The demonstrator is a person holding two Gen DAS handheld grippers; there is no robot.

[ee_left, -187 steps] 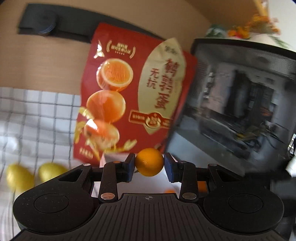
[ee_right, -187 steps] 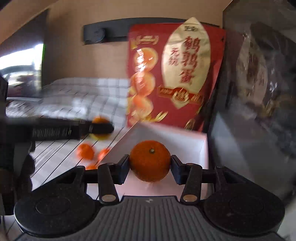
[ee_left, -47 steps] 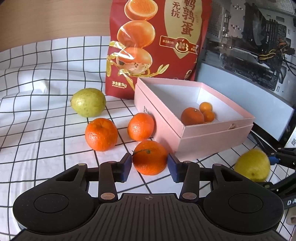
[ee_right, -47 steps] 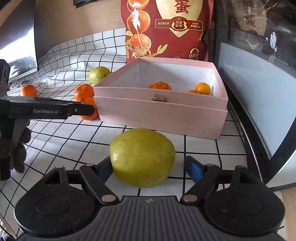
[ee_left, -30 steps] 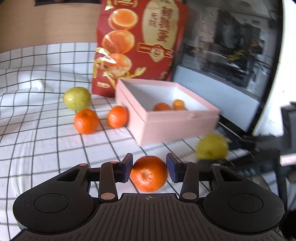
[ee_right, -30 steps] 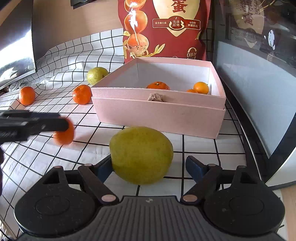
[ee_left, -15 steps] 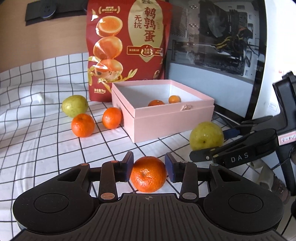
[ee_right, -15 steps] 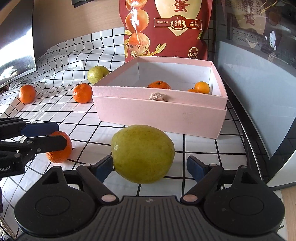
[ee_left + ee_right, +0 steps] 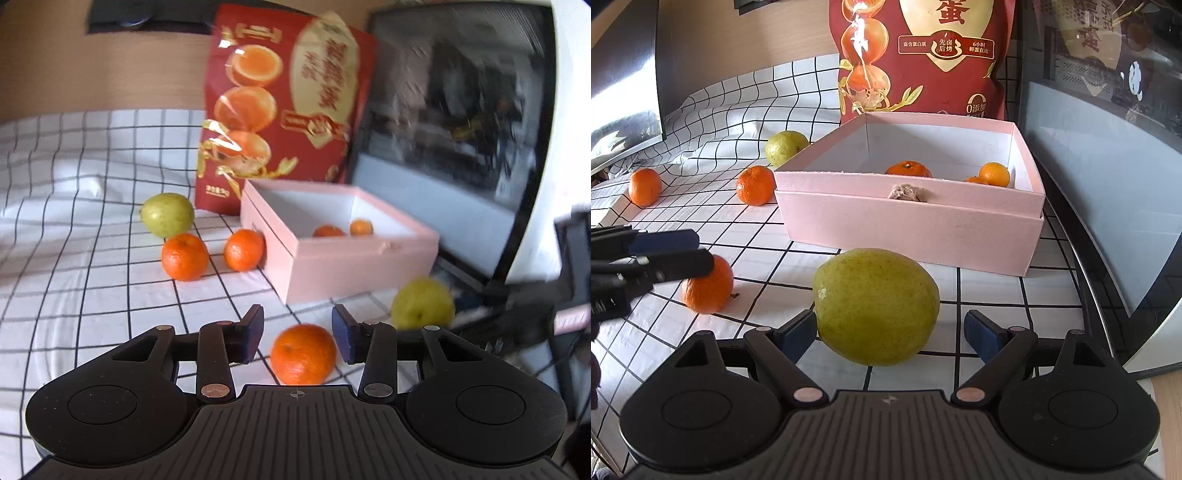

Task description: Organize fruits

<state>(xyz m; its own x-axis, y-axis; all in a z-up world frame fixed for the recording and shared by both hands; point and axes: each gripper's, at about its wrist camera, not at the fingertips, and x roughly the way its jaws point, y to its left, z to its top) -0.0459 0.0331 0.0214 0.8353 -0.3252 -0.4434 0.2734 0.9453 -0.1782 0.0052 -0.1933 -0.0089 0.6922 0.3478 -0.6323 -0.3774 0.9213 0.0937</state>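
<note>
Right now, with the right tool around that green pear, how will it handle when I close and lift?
The green pear looks rounded and lopsided, so it may roll or twist. Its skin seems smooth, possibly slippery against the right tool, whose open jaws barely clear it. It looks solid, likely heavier than the mandarin.

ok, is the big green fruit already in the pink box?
No, the green fruit sits on the checked cloth in front of the pink box, which holds only small orange fruits.
</note>
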